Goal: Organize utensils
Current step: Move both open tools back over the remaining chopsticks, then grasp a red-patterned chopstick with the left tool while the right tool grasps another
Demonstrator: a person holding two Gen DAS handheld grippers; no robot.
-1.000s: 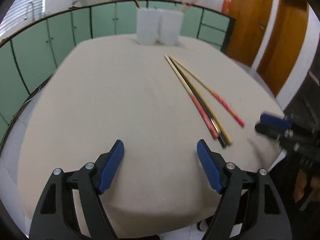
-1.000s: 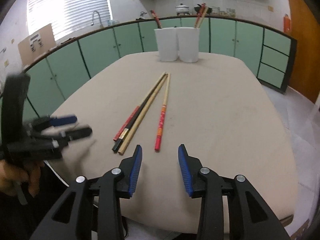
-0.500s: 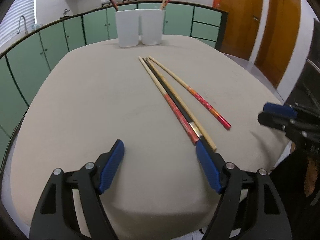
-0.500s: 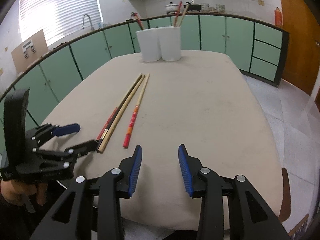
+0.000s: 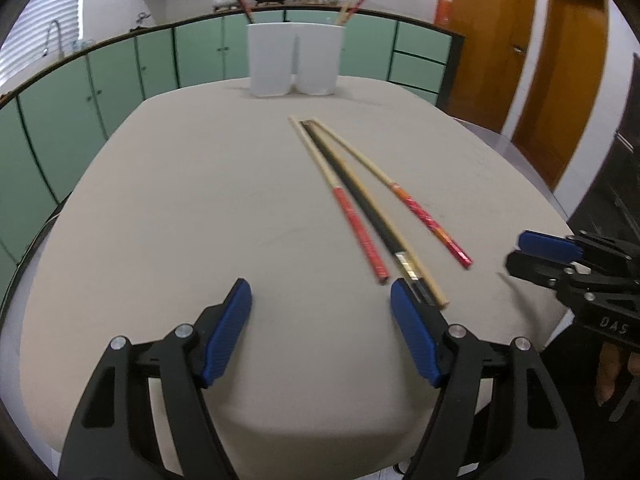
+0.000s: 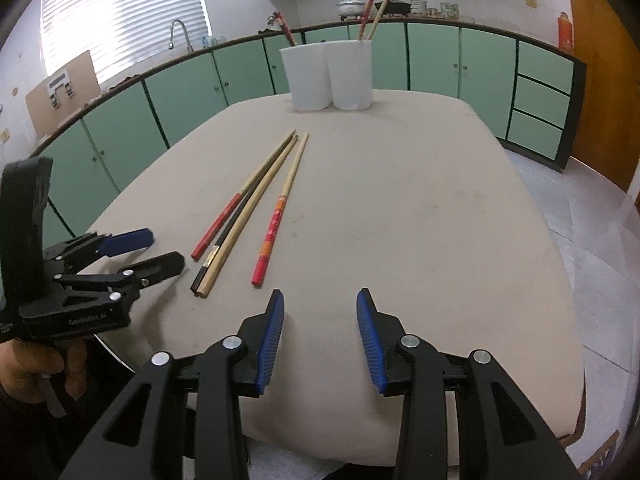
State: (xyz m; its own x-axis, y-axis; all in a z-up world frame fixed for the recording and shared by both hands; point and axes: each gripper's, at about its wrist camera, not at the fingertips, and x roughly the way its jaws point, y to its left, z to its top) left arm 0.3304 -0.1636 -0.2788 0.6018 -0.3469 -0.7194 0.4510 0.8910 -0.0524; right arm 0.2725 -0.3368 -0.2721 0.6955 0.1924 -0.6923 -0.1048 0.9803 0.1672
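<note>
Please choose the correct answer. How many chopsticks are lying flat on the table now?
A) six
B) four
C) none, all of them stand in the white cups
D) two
B: four chopsticks lie side by side on the table, in front of the two white cups, which hold a few others upright.

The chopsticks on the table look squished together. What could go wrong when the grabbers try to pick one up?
1. Three chopsticks lie touching side by side, so the left gripper, open right by their ends, might pinch two at once or push the others.
2. Their near ends lie close to the table edge, so a bump might knock one off.
3. The white cups stand far away and already hold sticks, so a carried one might catch on them.
</note>
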